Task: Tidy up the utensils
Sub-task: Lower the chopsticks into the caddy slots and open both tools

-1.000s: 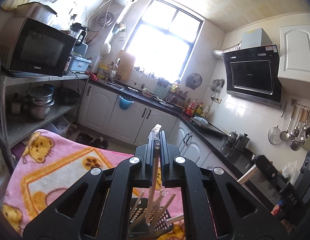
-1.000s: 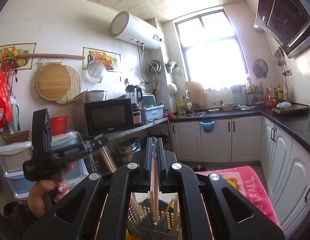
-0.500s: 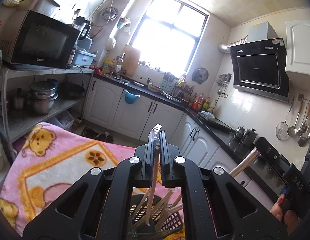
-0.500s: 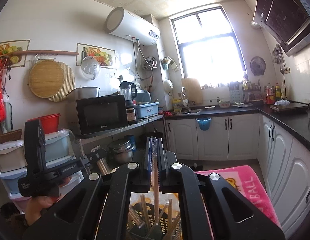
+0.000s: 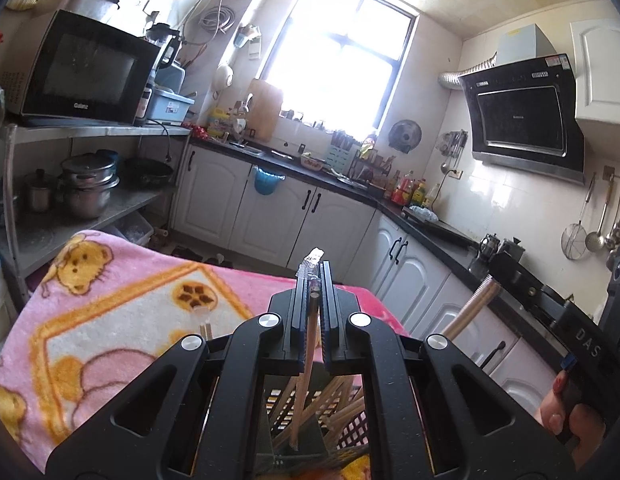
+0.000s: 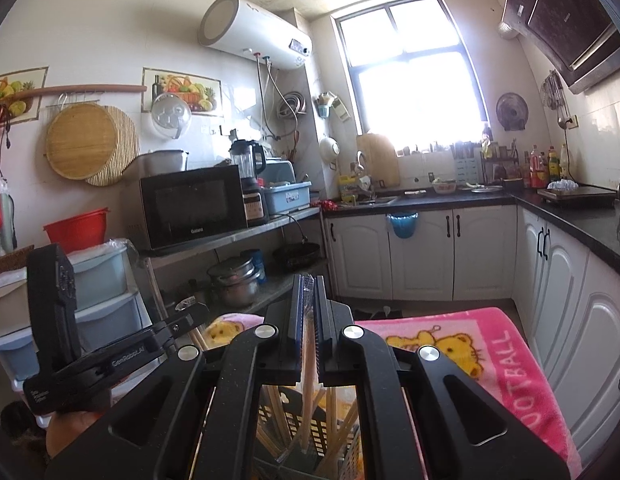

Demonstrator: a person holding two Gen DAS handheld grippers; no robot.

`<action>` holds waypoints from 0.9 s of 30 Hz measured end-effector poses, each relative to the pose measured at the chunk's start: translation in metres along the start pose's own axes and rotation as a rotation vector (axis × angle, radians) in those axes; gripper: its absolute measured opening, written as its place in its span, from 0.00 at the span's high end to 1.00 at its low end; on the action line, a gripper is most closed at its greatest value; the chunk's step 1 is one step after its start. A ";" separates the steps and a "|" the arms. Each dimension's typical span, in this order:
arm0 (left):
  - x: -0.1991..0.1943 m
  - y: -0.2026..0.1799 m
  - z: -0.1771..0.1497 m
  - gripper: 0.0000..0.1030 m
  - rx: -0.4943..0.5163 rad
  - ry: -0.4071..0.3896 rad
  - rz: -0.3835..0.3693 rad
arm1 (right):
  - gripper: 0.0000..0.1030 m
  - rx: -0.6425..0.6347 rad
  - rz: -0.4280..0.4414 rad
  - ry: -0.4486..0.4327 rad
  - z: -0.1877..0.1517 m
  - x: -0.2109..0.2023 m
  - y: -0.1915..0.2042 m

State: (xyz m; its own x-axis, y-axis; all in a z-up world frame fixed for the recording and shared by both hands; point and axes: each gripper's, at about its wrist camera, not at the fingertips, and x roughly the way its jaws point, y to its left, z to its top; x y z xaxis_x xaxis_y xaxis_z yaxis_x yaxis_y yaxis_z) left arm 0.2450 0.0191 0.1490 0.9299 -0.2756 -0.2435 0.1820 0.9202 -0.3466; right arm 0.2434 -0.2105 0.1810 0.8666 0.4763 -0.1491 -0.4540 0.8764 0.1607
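Observation:
My left gripper (image 5: pixel 313 280) is shut on a wrapped pair of wooden chopsticks (image 5: pixel 303 376) that hangs down into a dark slotted utensil basket (image 5: pixel 350 424) holding several chopsticks. My right gripper (image 6: pixel 307 296) is shut on another wrapped pair of chopsticks (image 6: pixel 307 384), its lower end inside the same basket (image 6: pixel 269 416). The right gripper (image 5: pixel 486 296) with its chopsticks also shows at the right of the left wrist view. The left gripper (image 6: pixel 189 308) shows at the left of the right wrist view.
The basket stands on a table under a pink cartoon-bear blanket (image 5: pixel 109 320), (image 6: pixel 490 348). One short chopstick pair (image 5: pixel 206 326) lies on the blanket. A metal shelf with a microwave (image 5: pixel 77 72) and pots stands to the left; white cabinets (image 6: pixel 422 256) and a black counter run behind.
Both grippers have sunk lower over the basket, their chopsticks reaching deeper into it. The right gripper has come closer to the left one.

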 end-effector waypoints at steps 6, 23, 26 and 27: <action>0.008 0.002 -0.017 0.97 -0.010 0.024 -0.001 | 0.95 0.008 -0.014 0.032 -0.017 0.012 -0.005; 0.016 -0.001 -0.037 0.97 0.001 0.070 -0.004 | 0.81 0.069 -0.026 0.125 -0.050 0.021 -0.016; 0.015 -0.002 -0.037 0.97 0.000 0.079 -0.004 | 0.80 0.077 -0.034 0.142 -0.054 0.018 -0.019; 0.014 -0.002 -0.037 0.97 -0.001 0.081 -0.005 | 0.78 0.083 -0.040 0.152 -0.056 0.016 -0.021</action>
State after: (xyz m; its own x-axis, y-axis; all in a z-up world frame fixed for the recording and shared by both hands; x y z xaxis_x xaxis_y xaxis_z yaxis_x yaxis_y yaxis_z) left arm 0.2460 0.0031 0.1125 0.9003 -0.3014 -0.3141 0.1860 0.9187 -0.3484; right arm 0.2554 -0.2168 0.1209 0.8394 0.4523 -0.3014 -0.3959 0.8888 0.2310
